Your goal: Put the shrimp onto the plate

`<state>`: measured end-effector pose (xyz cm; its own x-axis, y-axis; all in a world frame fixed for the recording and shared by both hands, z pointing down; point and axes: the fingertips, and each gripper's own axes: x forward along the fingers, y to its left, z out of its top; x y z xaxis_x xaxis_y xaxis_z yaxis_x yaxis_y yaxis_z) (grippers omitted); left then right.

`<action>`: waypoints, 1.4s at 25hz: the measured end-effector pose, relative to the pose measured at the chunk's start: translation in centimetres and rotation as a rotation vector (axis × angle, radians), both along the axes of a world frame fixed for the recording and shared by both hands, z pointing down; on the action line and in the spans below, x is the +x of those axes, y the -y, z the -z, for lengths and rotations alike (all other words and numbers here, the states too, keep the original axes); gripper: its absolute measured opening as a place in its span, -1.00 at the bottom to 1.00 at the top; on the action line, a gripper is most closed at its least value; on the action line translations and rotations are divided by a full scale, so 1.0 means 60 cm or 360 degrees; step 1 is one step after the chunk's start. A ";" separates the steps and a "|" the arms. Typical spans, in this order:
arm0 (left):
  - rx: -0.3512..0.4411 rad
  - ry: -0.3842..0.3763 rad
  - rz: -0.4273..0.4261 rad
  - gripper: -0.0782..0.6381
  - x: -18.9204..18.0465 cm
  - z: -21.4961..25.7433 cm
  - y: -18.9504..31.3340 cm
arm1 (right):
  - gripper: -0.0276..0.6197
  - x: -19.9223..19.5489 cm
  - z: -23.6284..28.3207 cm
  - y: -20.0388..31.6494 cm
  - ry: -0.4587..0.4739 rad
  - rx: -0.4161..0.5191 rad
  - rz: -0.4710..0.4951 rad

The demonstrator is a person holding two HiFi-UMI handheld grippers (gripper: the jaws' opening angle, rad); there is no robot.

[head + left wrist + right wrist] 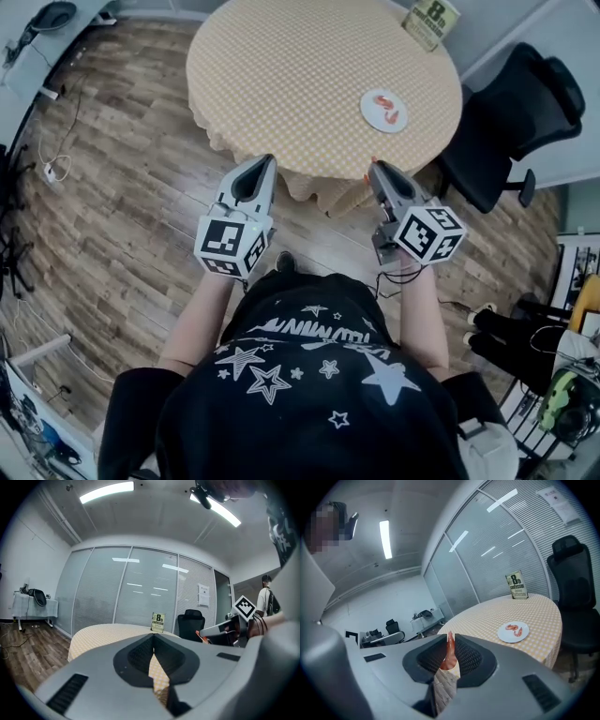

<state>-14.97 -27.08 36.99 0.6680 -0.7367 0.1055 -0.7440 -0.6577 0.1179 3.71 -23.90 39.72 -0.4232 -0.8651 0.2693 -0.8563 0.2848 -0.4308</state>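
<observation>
A white plate [384, 111] with two orange shrimp [387, 105] on it lies on the right side of the round table [281, 66]. The right gripper view shows the same plate [513, 632] ahead on the right. My right gripper [450, 638] is shut on another orange shrimp [448, 656], whose tip sticks up between the jaws. In the head view that gripper [374, 169] hovers just off the table's near edge, short of the plate. My left gripper [266, 163] hangs beside it, also off the table edge. Its jaws [153, 638] are shut with nothing between them.
A yellow checked cloth covers the table and drapes over its near edge. A small sign card [430, 21] stands at the far right. A black office chair [516, 112] is right of the table. Wooden floor [112, 187] lies left, with cables by the wall.
</observation>
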 end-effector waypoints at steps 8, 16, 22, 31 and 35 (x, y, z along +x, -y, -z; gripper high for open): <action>-0.0114 0.0013 -0.0059 -0.76 0.030 -0.037 0.017 | -0.73 0.064 -0.027 -0.021 0.0049 -0.0057 -0.0194; -0.0107 0.0044 -0.0057 -0.76 0.095 -0.036 0.068 | -0.73 0.129 -0.052 0.032 0.0083 -0.0093 -0.0201; -0.0140 0.0072 0.0017 -0.76 0.123 -0.040 0.120 | -0.73 0.163 -0.053 0.124 0.0063 -0.0103 -0.0103; -0.0167 0.0115 0.0045 -0.76 0.182 -0.061 0.193 | -0.73 0.212 -0.093 0.211 -0.0020 -0.0174 -0.0047; -0.0185 0.0115 0.0067 -0.76 0.198 -0.065 0.219 | -0.73 0.230 -0.120 0.245 -0.0065 -0.0231 -0.0013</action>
<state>-3.07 -40.23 40.91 0.6245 -0.7438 0.2384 -0.7798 -0.6110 0.1363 17.54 -38.63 46.89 -0.4025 -0.8192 0.4085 -0.8761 0.2153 -0.4315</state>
